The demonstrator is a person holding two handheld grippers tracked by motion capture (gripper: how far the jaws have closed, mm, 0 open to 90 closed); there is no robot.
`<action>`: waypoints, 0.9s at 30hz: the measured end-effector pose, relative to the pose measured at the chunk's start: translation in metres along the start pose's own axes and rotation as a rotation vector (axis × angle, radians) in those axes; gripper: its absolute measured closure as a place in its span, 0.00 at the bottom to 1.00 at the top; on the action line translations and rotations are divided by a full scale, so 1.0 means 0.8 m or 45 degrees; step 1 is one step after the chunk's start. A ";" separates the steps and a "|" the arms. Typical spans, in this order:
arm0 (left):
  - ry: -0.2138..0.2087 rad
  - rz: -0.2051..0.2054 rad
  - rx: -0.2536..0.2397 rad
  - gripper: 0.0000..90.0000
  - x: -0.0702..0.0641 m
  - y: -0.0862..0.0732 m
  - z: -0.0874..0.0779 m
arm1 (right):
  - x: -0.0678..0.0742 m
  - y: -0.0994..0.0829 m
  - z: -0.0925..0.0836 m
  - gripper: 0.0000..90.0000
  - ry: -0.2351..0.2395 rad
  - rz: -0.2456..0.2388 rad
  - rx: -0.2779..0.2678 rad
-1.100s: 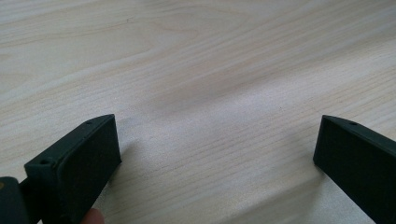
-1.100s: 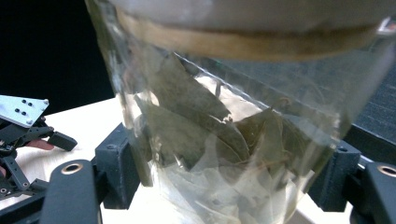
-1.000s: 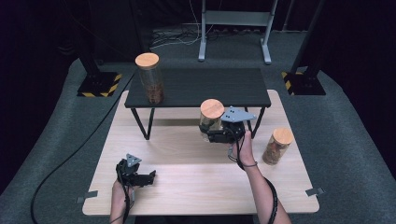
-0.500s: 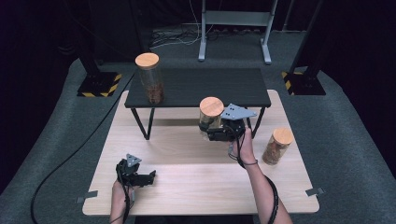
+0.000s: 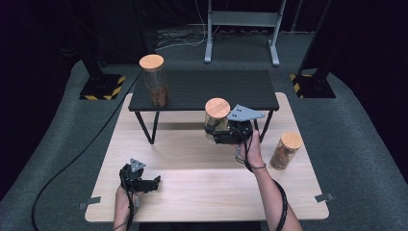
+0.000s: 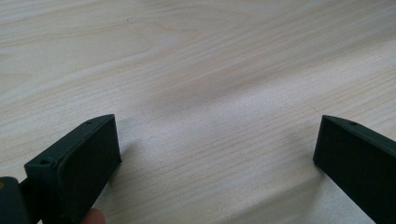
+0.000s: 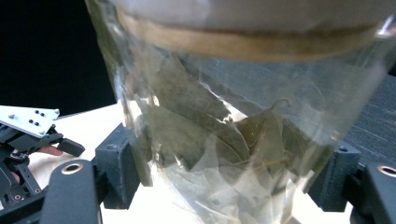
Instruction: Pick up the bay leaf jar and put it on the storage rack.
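1. I have the right hand-held gripper (image 5: 216, 135) clamped on a glass jar of dried leaves (image 5: 216, 120). Its jaws press on opposite sides of the glass body, below the round wooden lid (image 5: 217, 108).
2. In the right gripper view the jar of dried leaves (image 7: 224, 140) stands upright between the two black jaws, with the glass wall touching both pads. Large dried leaves lie against the inside of the glass.
3. The held jar sits just in front of the low black shelf (image 5: 226, 90), near its right front leg, above the light wooden table (image 5: 202, 183). I cannot tell whether its base rests on the table or is lifted clear.
4. I keep the left hand-held gripper (image 5: 155, 182) near the front left part of the table. Its jaws are spread wide with nothing between them; in the left gripper view the left hand-held gripper (image 6: 217, 154) frames bare wood grain.
5. A taller jar with brown contents (image 5: 154, 80) stands on the left end of the black shelf, capped with a wooden lid.
6. A third, shorter jar (image 5: 285, 150) stands on the table to the right of my right hand (image 5: 252, 149), well apart from the held jar.
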State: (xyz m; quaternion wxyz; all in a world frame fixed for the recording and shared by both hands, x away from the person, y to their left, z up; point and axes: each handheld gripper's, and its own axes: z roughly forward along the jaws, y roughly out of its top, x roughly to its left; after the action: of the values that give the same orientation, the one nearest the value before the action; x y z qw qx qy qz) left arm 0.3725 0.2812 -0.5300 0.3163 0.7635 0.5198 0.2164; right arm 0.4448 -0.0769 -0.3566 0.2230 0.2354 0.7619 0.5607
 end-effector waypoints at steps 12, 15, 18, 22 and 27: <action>0.000 0.000 0.000 0.00 0.000 0.000 0.000 | 0.000 0.008 -0.001 0.28 0.001 -0.005 0.007; 0.000 0.000 0.000 0.00 0.000 0.000 0.000 | 0.000 0.009 -0.001 0.28 0.002 -0.004 0.007; 0.000 0.000 0.000 0.00 0.000 0.000 0.000 | -0.001 0.011 -0.001 0.28 0.005 -0.004 0.004; 0.000 0.000 0.000 0.00 0.000 0.000 0.000 | -0.001 0.014 -0.002 0.28 0.008 -0.003 0.001; 0.000 -0.001 0.000 0.00 0.000 0.000 0.000 | -0.001 0.018 -0.002 0.28 0.009 -0.007 0.002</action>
State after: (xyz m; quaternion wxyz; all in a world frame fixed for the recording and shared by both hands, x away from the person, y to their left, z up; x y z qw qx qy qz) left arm 0.3725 0.2812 -0.5300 0.3165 0.7634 0.5199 0.2164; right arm 0.4460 -0.0751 -0.3424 0.2214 0.2315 0.7639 0.5602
